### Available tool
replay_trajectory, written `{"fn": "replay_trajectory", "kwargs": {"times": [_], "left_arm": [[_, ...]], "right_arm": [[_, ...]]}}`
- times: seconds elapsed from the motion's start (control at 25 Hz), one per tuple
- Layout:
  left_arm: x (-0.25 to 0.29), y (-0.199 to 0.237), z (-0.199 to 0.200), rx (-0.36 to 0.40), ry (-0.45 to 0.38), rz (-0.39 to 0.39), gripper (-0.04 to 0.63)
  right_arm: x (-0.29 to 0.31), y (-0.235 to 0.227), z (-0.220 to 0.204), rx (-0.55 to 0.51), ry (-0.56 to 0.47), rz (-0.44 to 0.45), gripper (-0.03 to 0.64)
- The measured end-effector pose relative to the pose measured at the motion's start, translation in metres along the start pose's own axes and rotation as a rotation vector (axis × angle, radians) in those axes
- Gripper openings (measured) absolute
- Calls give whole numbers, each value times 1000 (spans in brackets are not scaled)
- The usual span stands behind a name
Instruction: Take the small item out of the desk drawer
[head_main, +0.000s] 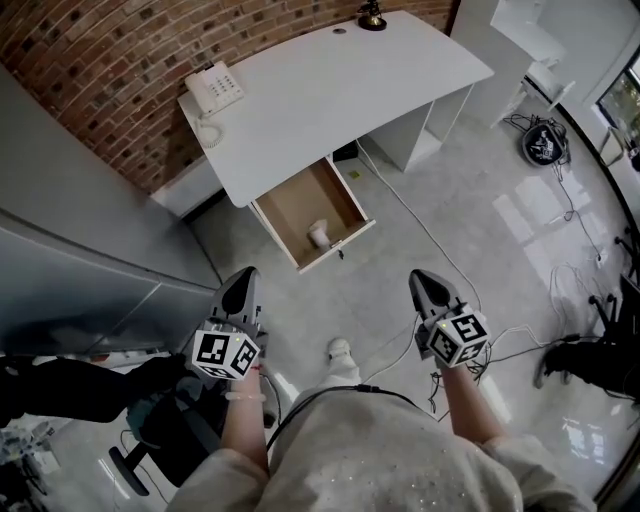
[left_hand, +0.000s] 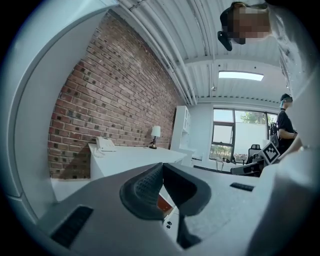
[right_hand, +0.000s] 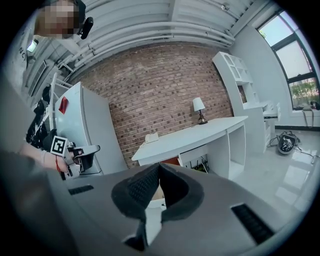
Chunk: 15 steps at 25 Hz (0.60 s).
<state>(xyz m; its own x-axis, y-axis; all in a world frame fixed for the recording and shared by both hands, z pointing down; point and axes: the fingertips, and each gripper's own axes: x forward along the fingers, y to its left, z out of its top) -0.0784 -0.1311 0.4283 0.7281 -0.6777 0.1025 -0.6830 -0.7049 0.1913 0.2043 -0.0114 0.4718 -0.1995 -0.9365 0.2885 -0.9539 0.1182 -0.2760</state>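
The white desk (head_main: 330, 90) stands against the brick wall with its drawer (head_main: 300, 200) pulled open. Inside it, near the front panel, stands a small white item (head_main: 319, 235). My left gripper (head_main: 243, 276) and right gripper (head_main: 422, 281) hover over the floor well short of the drawer, one on each side of it. Both are shut with nothing between the jaws. In the left gripper view the closed left gripper (left_hand: 162, 168) points at the desk (left_hand: 135, 157). In the right gripper view the closed right gripper (right_hand: 159, 171) points at the desk (right_hand: 200, 134).
A white telephone (head_main: 215, 88) and a lamp base (head_main: 372, 17) sit on the desk. Cables (head_main: 430, 235) trail across the glossy floor at right. A grey cabinet (head_main: 80, 250) stands at left, a black office chair (head_main: 165, 430) at lower left. A person (left_hand: 286, 122) stands far right.
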Motion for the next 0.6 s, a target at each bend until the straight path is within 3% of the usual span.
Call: {"fn": "replay_trajectory", "kwargs": {"times": [0.24,0.6], "left_arm": [[34,17,-3,-1,4,-34,5],[44,22,-18,-15,23,-27,5]], "right_arm": [[38,-10,-3,15,10,-2,6],[82,-2,-13,1,80,74,6]]}}
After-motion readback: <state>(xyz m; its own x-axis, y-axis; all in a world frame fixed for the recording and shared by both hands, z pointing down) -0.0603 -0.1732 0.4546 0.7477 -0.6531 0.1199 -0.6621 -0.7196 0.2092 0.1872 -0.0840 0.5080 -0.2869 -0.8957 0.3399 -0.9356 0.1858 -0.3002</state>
